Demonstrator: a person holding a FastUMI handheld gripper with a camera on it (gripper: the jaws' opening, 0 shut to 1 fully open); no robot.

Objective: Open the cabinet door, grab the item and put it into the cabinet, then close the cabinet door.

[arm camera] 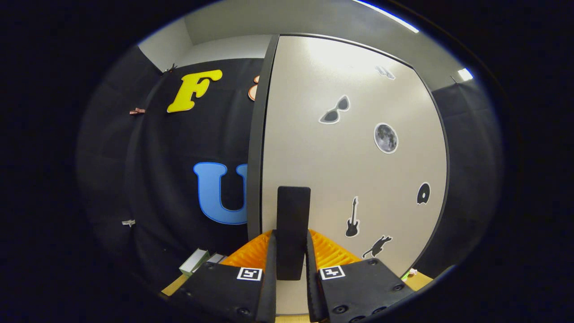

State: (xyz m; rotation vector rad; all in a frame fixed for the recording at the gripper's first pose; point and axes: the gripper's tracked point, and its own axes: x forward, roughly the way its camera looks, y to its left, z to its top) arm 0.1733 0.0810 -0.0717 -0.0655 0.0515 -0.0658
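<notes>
The cabinet door [354, 170] is a pale panel with a dark frame and several small stickers, standing right in front of me. A black upright bar handle [293, 211] is mounted low near the door's left edge. My gripper [291, 237] is shut on this handle, one finger pressed on each side of the bar, whose upper part rises above the fingertips [271, 242]. The dark strip [256, 148] along the door's left side is its edge or the cabinet's side; I cannot tell which. The cabinet's inside is hidden.
Left of the cabinet, a small pale box [195, 261] with another beside it lies on the wooden tabletop [172, 285]. A small green and pink object [409, 272] sits low to the right of the door. Black cloth walls close in both sides.
</notes>
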